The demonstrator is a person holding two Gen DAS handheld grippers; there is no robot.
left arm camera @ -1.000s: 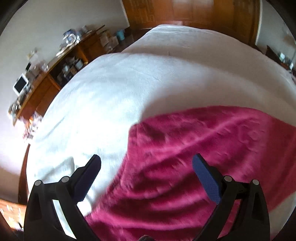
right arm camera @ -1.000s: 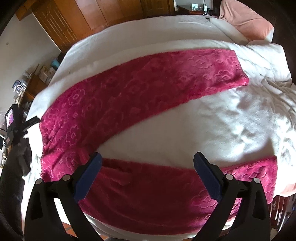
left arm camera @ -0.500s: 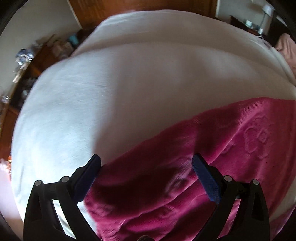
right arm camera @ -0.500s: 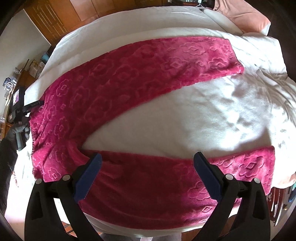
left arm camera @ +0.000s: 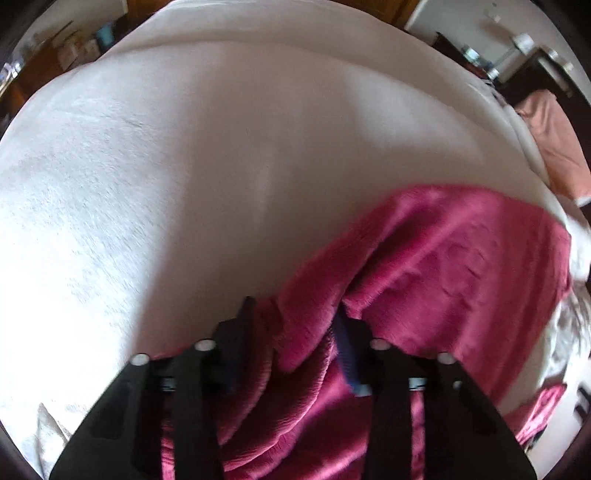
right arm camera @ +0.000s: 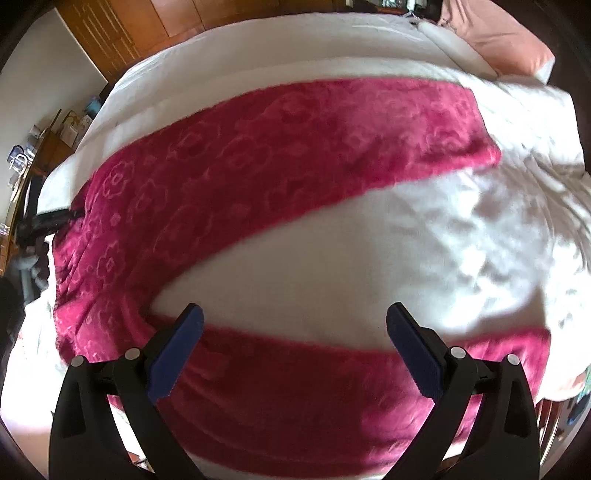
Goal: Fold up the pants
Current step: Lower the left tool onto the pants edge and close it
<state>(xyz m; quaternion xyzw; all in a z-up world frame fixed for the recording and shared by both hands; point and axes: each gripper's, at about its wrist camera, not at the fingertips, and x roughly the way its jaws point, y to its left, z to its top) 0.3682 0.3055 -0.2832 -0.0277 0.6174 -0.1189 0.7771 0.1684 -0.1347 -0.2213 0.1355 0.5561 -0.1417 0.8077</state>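
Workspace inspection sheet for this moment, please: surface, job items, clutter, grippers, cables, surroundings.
Surface: bed, white blanket, rumpled on the right.
Job's things: pants, magenta, flower-embossed, legs splayed apart, unfolded.
Clutter: pink pillow at the far corner.
Grippers: left gripper jaws have just been closing, waist-end fabric bunched between them; right gripper open above the near leg.
Cables: nothing seen.
Surroundings: wooden wardrobe, cluttered desk at left.

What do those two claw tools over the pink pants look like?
Both match: the left gripper and the right gripper each have two black plastic arms ending in flat fingers faced with dark blue pads. Small silver rivet heads dot the arms near the joints. No cables, markings or sleeves show.
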